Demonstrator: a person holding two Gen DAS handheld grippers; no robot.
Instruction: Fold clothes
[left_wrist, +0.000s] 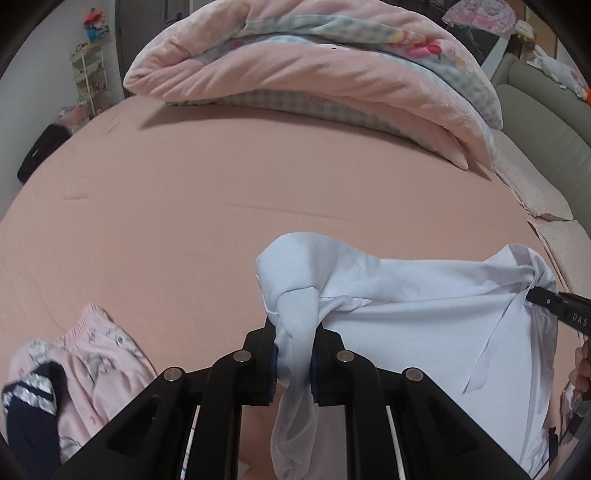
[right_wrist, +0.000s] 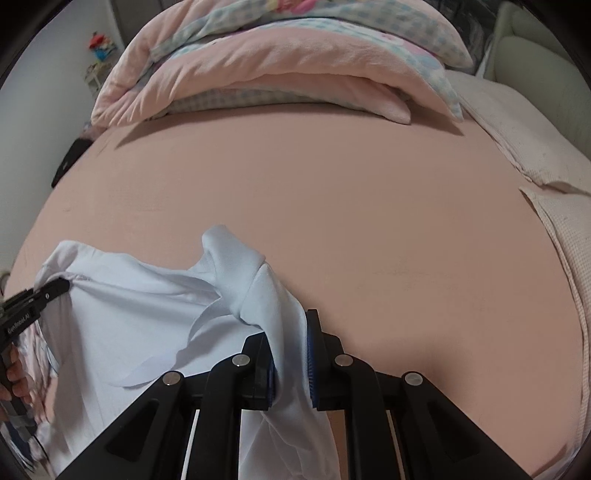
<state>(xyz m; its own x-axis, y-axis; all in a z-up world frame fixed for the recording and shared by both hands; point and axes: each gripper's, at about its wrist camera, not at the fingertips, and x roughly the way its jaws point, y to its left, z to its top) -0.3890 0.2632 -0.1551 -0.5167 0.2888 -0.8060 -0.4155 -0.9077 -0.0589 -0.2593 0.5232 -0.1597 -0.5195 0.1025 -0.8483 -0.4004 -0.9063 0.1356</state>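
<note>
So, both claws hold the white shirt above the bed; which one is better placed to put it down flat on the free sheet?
Probably the right claw. Beside it the pink sheet lies bare, while near the left claw pink pyjamas and a dark garment occupy the bed. Both claws are shut on the white shirt.

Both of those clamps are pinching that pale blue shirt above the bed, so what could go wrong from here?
The left gripper and right gripper each pinch only a bunched bit of the pale blue shirt, so an edge could slip free. The loose strip may fold in crooked. The pink pyjamas nearby could get caught underneath.
</note>
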